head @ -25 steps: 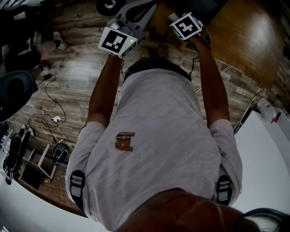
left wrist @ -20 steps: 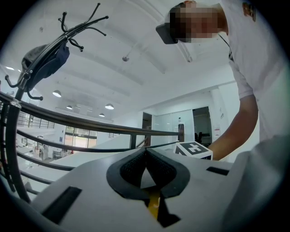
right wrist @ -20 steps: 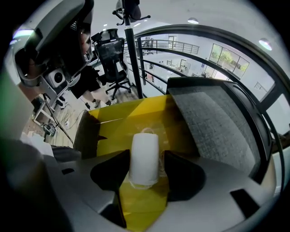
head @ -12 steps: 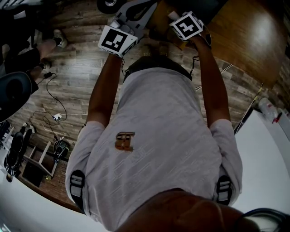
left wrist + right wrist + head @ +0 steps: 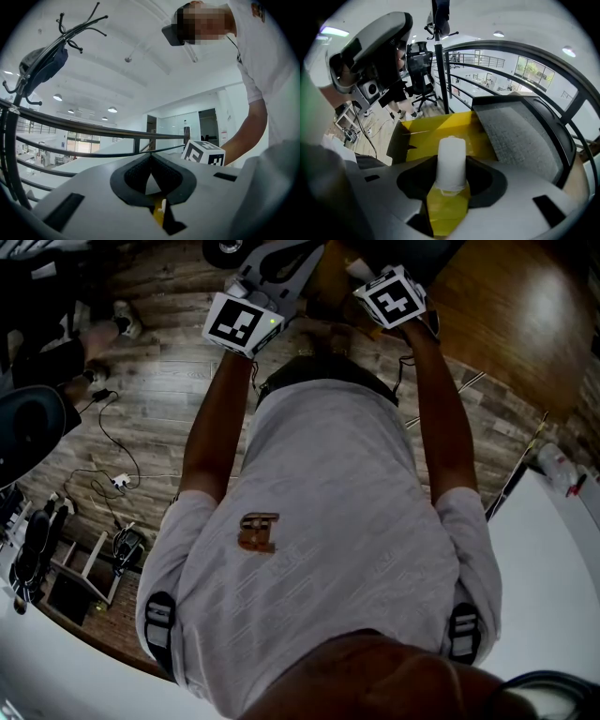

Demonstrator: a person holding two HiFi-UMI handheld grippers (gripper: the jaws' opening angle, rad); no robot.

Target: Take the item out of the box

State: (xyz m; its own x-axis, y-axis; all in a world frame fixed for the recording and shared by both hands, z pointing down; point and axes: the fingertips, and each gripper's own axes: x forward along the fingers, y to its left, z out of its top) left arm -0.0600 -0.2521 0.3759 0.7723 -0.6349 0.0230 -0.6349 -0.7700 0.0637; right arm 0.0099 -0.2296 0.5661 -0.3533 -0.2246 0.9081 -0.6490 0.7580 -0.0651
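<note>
Box (image 5: 440, 129) seen open, flap (image 5: 396, 140) spread at its left. Cylindrical item (image 5: 451, 159) placed before box's open inside, at middle; whether resting in it cannot be told. Padded mat (image 5: 518, 136) laid just beside box, at right. Coat stand pole (image 5: 439, 61) set behind box; office chair (image 5: 420, 70) just left of pole. Railing (image 5: 576, 108) run behind mat. In head view, cables (image 5: 117, 486) strewn on floor (image 5: 169, 427) left of person (image 5: 328, 549); counter (image 5: 511, 306) at upper right.
</note>
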